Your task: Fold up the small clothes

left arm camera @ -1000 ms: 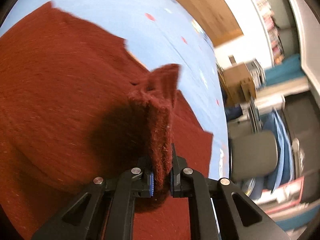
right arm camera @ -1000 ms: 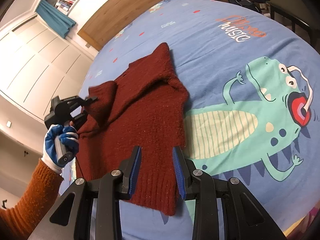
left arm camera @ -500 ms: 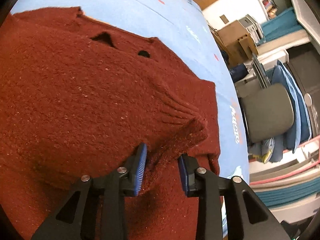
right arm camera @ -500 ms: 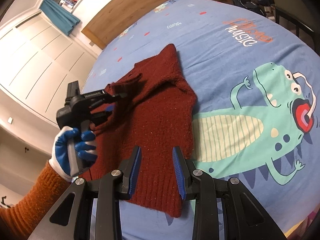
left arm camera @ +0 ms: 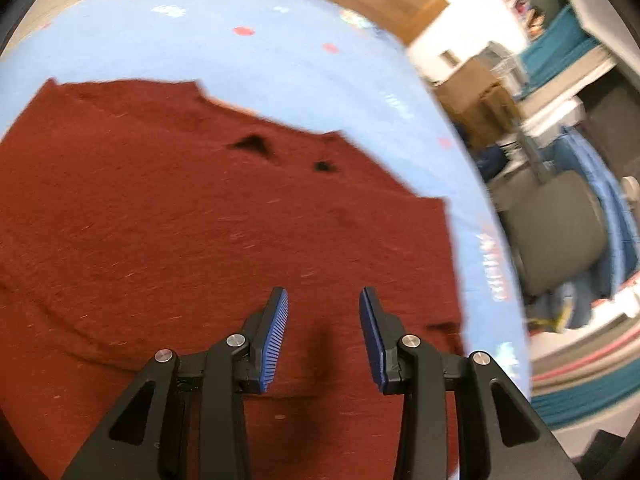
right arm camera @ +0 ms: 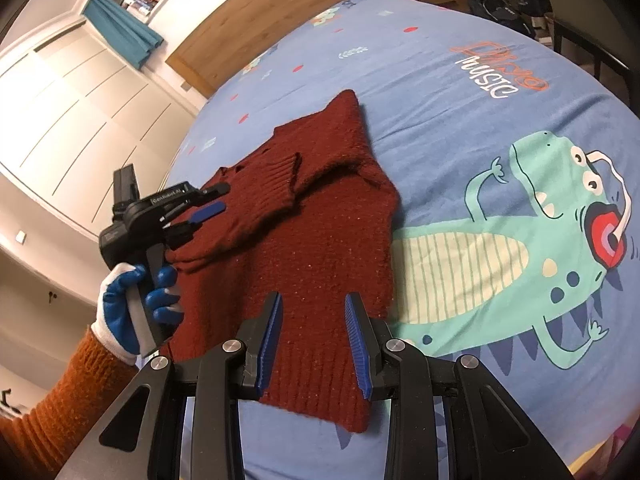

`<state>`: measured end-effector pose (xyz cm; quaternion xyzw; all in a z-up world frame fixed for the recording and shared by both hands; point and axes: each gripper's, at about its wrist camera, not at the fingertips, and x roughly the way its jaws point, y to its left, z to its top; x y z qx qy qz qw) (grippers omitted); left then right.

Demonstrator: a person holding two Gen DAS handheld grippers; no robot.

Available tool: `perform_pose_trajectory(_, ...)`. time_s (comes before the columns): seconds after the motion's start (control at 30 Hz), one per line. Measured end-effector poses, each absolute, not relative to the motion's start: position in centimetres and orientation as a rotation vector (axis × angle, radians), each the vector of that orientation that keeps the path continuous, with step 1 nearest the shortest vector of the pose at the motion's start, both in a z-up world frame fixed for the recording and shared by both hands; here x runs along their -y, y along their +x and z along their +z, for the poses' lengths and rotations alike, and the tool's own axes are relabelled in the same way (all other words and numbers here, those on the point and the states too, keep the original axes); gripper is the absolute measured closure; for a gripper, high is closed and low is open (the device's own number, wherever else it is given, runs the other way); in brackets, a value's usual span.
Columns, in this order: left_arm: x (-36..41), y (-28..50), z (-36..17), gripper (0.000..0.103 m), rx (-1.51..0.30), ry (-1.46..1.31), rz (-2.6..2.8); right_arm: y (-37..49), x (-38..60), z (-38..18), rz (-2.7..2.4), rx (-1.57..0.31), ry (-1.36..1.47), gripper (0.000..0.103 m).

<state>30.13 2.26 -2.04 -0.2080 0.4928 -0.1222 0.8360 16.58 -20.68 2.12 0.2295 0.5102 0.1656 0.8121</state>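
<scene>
The dark red knitted sweater (right arm camera: 316, 216) lay spread on the blue dinosaur-print bedspread (right arm camera: 480, 140), one sleeve (right arm camera: 276, 188) folded across its body with the ribbed cuff on top. The left gripper (left arm camera: 323, 312) hovered just above the sweater's body; its jaws had just been opening and stood apart with nothing between the blue pads, the knit lying flat beneath them. In the right wrist view that gripper sat at the sweater's left edge, close beside the folded sleeve, held by a hand in a blue-and-white glove (right arm camera: 136, 296) with an orange sleeve (right arm camera: 60, 392). The right gripper (right arm camera: 313, 316) hung over the sweater's ribbed hem (right arm camera: 316, 380), jaws apart, gripping nothing.
</scene>
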Motion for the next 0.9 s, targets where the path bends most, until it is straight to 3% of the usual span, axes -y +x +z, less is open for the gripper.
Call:
perform_pose_trajectory(0.17,-0.5,29.1,-4.4,0.071,-1.089,-0.391,-0.246,16.6,20.5,2.1,0.357,-1.090,0.493,0.070)
perform_pose_trajectory(0.4,1.7,28.9,-3.4,0.071,-1.075,-0.311,-0.344,16.5,20.4,2.1,0.349,-1.097,0.499,0.070)
perform_pose_trajectory(0.9,-13.1,31.2,-4.1,0.066,-0.981,-0.296,0.092,17.3,18.7,2.1,0.361,-1.107,0.466,0.070)
